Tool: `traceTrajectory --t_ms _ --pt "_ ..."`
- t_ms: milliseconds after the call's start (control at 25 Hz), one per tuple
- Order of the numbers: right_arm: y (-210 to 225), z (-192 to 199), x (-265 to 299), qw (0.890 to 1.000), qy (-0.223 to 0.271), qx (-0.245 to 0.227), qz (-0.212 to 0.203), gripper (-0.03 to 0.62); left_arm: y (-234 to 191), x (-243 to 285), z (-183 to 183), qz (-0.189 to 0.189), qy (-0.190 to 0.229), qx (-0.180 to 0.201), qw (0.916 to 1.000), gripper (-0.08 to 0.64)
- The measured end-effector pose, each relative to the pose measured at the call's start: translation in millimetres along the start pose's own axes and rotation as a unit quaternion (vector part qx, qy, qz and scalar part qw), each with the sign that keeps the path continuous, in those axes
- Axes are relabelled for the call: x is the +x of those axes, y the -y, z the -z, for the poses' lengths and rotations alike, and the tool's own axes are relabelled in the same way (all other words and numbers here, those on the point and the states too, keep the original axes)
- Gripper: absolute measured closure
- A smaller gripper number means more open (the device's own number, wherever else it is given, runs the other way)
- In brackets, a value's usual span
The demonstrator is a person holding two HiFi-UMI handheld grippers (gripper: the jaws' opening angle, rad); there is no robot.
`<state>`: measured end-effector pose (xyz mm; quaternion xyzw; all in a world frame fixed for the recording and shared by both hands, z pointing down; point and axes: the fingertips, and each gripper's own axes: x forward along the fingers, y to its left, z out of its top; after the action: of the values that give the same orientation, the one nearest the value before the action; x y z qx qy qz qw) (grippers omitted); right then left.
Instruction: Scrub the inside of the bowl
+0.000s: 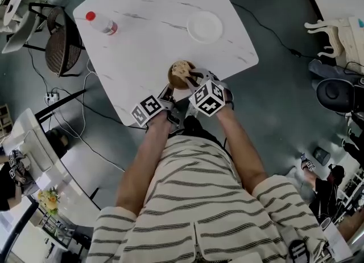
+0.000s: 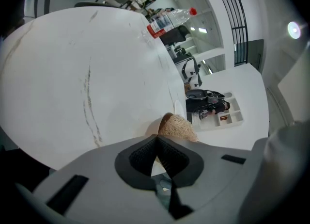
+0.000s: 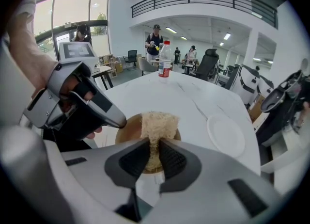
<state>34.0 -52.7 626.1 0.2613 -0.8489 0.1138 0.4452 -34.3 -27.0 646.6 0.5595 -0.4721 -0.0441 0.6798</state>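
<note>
From the head view, the person is leaning over a white marble table, and the brown bowl is sitting close to its near edge. The left gripper is coming in at the bowl's left rim, while the right gripper is reaching over the bowl with a pale fibrous scrubber at its tip. A clear bottle with a red cap is lying well apart at the far left, and 1 white plate is resting beyond the bowl. Now the left gripper view: the 2 jaws are pressing together at their tips right on the bowl's thin rim, and the scrubber is showing just past them on the right. Over to the right gripper view: the jaws are clamping the scrubber between their pads, and its upper part is standing up above them over the bowl's inside. The left gripper is touching the rim at the left here, with a hand wrapping its handle, and the plate is lying off to the right.
</note>
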Motion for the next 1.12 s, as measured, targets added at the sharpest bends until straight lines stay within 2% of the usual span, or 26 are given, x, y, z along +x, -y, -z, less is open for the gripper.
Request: traceTrajectory --t_ms 600,1120 --pt "5 -8 7 0.999 0.015 0.051 0.01 0.528 1 1 1 0.0 0.0 0.019 0.9998 0.554" --pt "-7 -18 11 0.997 0.03 0.068 0.004 0.529 2 -1 3 0.002 -0.005 0.021 0.9998 0.554"
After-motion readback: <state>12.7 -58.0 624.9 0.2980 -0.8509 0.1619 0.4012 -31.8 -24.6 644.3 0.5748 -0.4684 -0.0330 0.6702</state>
